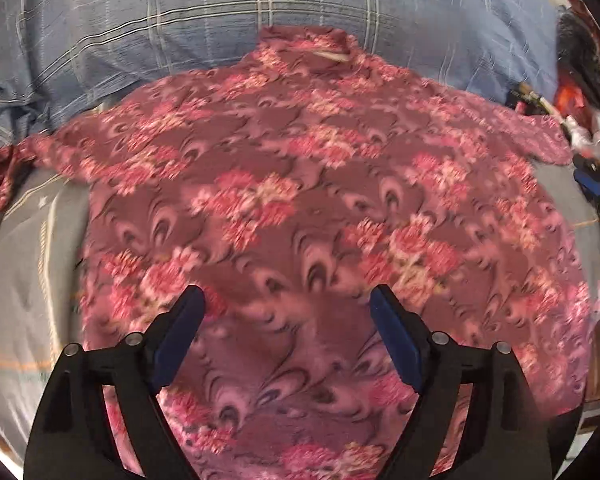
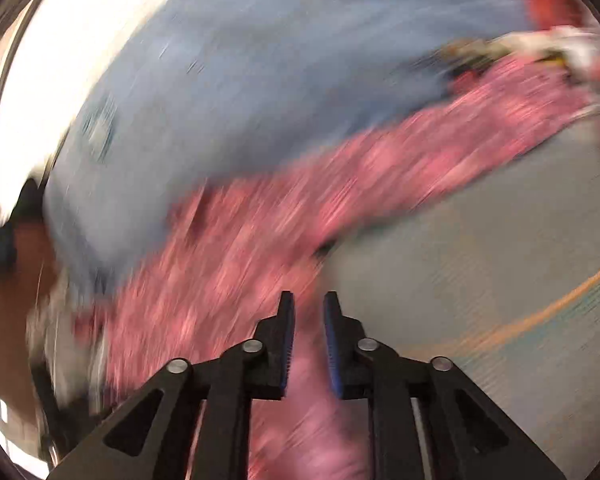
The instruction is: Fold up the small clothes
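Observation:
A maroon shirt with a pink flower print lies spread flat on a grey bed sheet. Its collar points away from me and its sleeves reach out to both sides. My left gripper hovers over the shirt's near part, jaws wide open and nothing between them. The right wrist view is heavily blurred. There the shirt runs as a pink band across the frame. My right gripper is over its near edge, open by a narrow gap. Pink cloth shows beyond the gap, and no pad presses on it.
Blue checked bedding is piled behind the collar and shows as a blue mass in the right wrist view. Cables and small clutter lie at the shirt's right sleeve. The grey sheet with an orange stripe stretches to the right.

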A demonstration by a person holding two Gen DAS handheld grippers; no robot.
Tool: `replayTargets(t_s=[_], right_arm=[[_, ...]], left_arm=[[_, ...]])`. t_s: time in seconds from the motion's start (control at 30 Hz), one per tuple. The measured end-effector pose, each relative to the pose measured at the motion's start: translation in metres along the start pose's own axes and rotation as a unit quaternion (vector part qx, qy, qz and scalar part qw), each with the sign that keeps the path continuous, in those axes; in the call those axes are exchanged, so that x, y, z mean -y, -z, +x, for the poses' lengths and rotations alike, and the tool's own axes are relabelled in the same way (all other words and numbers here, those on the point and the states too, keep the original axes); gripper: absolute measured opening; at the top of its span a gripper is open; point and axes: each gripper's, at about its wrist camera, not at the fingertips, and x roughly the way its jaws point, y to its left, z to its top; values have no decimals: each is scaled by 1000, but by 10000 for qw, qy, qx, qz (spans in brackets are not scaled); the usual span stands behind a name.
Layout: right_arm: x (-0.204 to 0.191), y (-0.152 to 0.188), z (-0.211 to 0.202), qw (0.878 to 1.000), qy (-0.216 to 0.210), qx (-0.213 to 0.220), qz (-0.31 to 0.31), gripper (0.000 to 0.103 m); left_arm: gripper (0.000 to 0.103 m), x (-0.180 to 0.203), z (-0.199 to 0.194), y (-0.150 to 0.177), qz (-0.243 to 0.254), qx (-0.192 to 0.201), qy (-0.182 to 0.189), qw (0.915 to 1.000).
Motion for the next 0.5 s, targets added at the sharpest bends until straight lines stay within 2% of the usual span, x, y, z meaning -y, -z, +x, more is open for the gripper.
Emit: replayTargets(t_s=[0.07,0.2,0.37,0.5], right_arm=[[40,-37,-5,9952,808,330,442,36],[86,-72,12,9825,1581,279,940,36],[105,-86,42,9653,2128,402,1463,40],[104,-95,58,9534,2530,694,1494,43]], left_arm=[[84,1,0,-9,-3,113,80,9999],[84,2,5,-37,-172,239,304,9991],[84,2,17,-63,-328,288,551,9975],[84,-5,21,-73,-414,485,548,9965]])
